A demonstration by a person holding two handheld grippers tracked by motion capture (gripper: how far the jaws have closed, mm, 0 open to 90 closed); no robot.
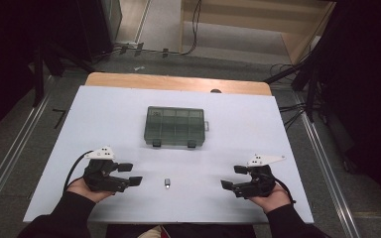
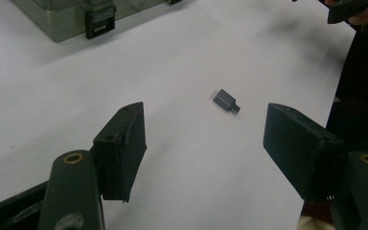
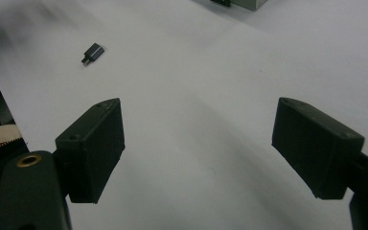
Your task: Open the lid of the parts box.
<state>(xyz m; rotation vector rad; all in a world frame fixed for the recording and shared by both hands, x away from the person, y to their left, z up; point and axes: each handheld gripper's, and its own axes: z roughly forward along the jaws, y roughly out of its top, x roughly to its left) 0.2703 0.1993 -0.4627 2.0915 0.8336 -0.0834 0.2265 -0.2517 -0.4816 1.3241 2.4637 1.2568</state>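
A small dark grey adapter (image 1: 167, 183) lies on the white table top between my two grippers; it also appears as the adapter (image 2: 226, 100) and the adapter (image 3: 92, 52). A closed, translucent grey compartment box (image 1: 175, 127) with two front latches sits beyond it at mid-table. My left gripper (image 1: 130, 174) rests near the front edge, left of the adapter, open and empty (image 2: 206, 143). My right gripper (image 1: 234, 177) mirrors it on the right, open and empty (image 3: 196, 143).
The white sheet (image 1: 104, 119) covers a wooden table whose far edge (image 1: 178, 82) shows beyond it. One corner of the box (image 2: 72, 19) reaches into the left gripper view. Cables and dark stands lie on the floor around the table.
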